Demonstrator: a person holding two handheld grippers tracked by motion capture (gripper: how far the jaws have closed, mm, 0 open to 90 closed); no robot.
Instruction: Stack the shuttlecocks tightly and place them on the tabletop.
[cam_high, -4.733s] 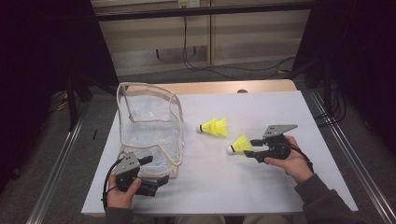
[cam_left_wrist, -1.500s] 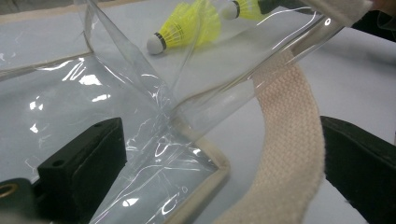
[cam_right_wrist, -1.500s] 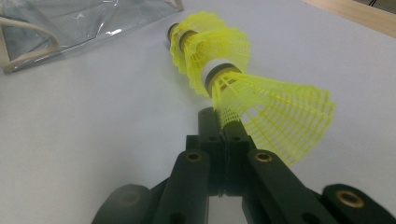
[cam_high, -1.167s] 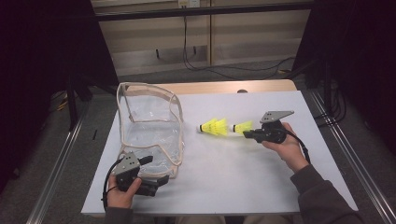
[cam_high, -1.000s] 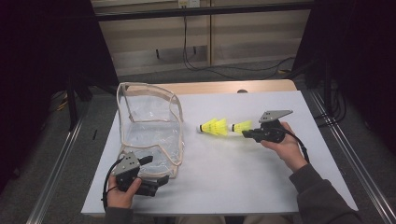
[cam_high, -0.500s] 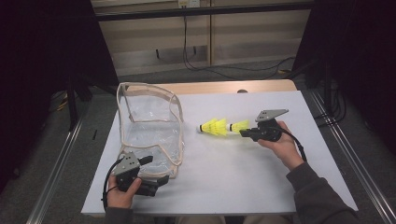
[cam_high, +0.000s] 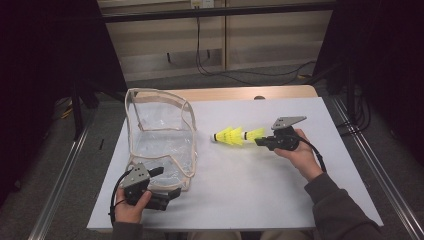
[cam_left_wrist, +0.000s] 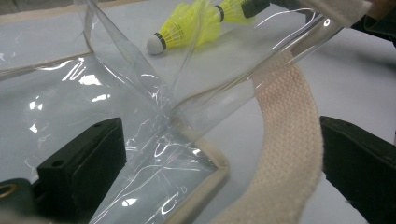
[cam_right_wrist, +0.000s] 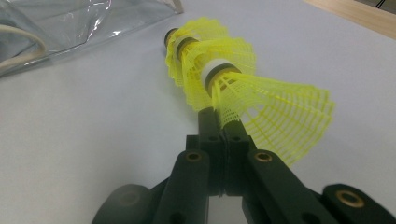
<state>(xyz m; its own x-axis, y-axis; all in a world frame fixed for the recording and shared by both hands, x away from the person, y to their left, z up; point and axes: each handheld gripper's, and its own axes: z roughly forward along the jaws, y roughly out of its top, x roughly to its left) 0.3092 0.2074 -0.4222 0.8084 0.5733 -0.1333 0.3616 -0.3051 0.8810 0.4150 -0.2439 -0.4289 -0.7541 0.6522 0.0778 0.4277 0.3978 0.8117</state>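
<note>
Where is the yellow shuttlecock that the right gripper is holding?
In the high view, the held yellow plastic shuttlecock sits right of centre on the white table, gripped by the right gripper, its nose pushed into a second yellow shuttlecock lying toward the clear plastic bag.

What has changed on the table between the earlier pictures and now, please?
The right gripper, shut on the near shuttlecock, has carried it up and left until it nests into the far shuttlecock. The left gripper stays at the clear bag, which has not moved.

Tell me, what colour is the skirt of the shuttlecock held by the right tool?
Bright yellow mesh skirt; clearest in the right gripper view.
</note>
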